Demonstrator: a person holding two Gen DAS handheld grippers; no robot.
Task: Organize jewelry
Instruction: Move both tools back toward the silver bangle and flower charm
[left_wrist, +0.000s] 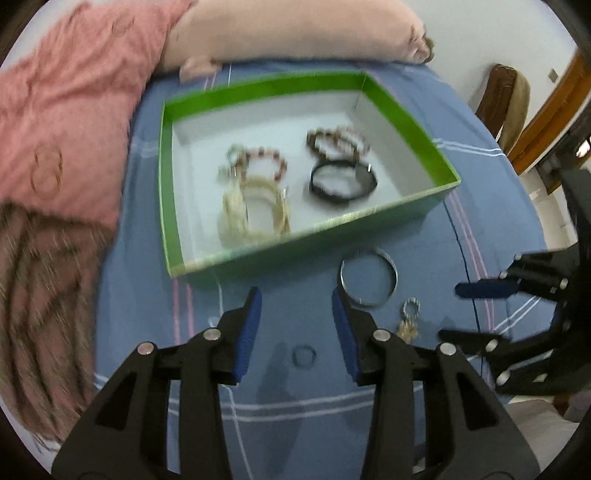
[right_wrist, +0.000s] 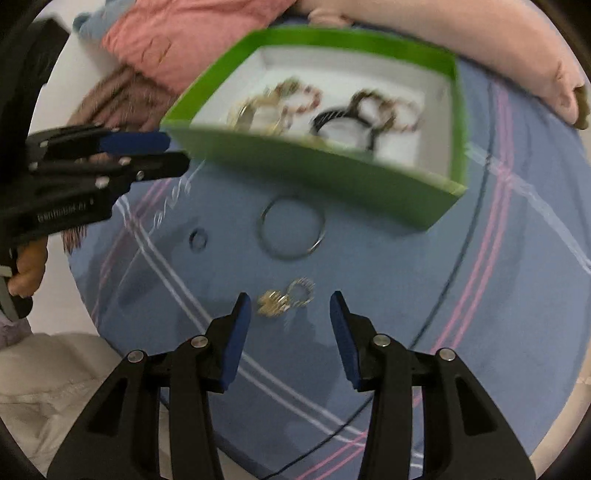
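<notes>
A green box (left_wrist: 173, 206) with a white floor lies on the blue bed sheet and holds several bracelets: a cream one (left_wrist: 255, 210), a black one (left_wrist: 343, 181) and beaded ones (left_wrist: 336, 142). In front of it lie a silver bangle (left_wrist: 369, 278), a small ring (left_wrist: 303, 356) and a gold earring cluster (left_wrist: 408, 321). My left gripper (left_wrist: 297, 321) is open and empty, above the sheet between ring and box. My right gripper (right_wrist: 290, 325) is open and empty, just short of the earring cluster (right_wrist: 286, 301). The box (right_wrist: 332, 173), bangle (right_wrist: 291, 229) and ring (right_wrist: 197, 239) show beyond it.
Pink cloth (left_wrist: 62, 110) and a pale pink pillow (left_wrist: 295, 29) lie behind and left of the box. A fringed brown cloth (left_wrist: 40, 288) lies at the left. The right gripper's body (left_wrist: 535, 314) is at the right of the left wrist view. A chair (left_wrist: 502, 99) stands off the bed.
</notes>
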